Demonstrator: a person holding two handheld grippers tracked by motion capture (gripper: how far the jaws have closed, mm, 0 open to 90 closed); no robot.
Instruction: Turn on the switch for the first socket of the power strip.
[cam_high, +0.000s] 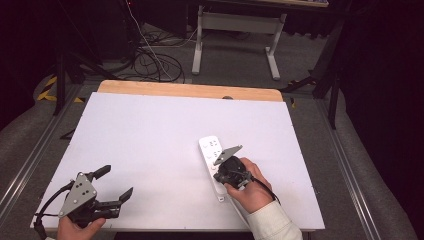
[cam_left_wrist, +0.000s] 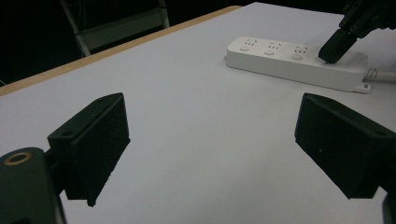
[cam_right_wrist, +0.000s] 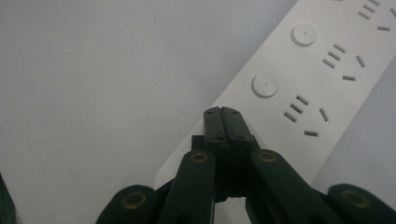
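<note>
A white power strip (cam_high: 212, 147) (cam_left_wrist: 289, 63) (cam_right_wrist: 327, 70) lies on the white table (cam_high: 150, 130), right of centre, running front to back. It has round buttons (cam_right_wrist: 265, 86) beside each socket. My right gripper (cam_high: 221, 168) (cam_right_wrist: 222, 112) is shut with nothing between its jaws. Its tips rest on the strip's top near the cord end, short of the nearest button, and the left gripper view also catches this right gripper (cam_left_wrist: 334, 49). My left gripper (cam_high: 117, 181) (cam_left_wrist: 219, 144) is wide open over bare table at the front left, holding nothing.
The strip's cord (cam_left_wrist: 376, 73) leaves its near end toward the person. A wooden edge (cam_high: 190, 90) borders the table's far side. Beyond it, a desk frame (cam_high: 235, 30) and loose cables (cam_high: 155, 60) are on the floor.
</note>
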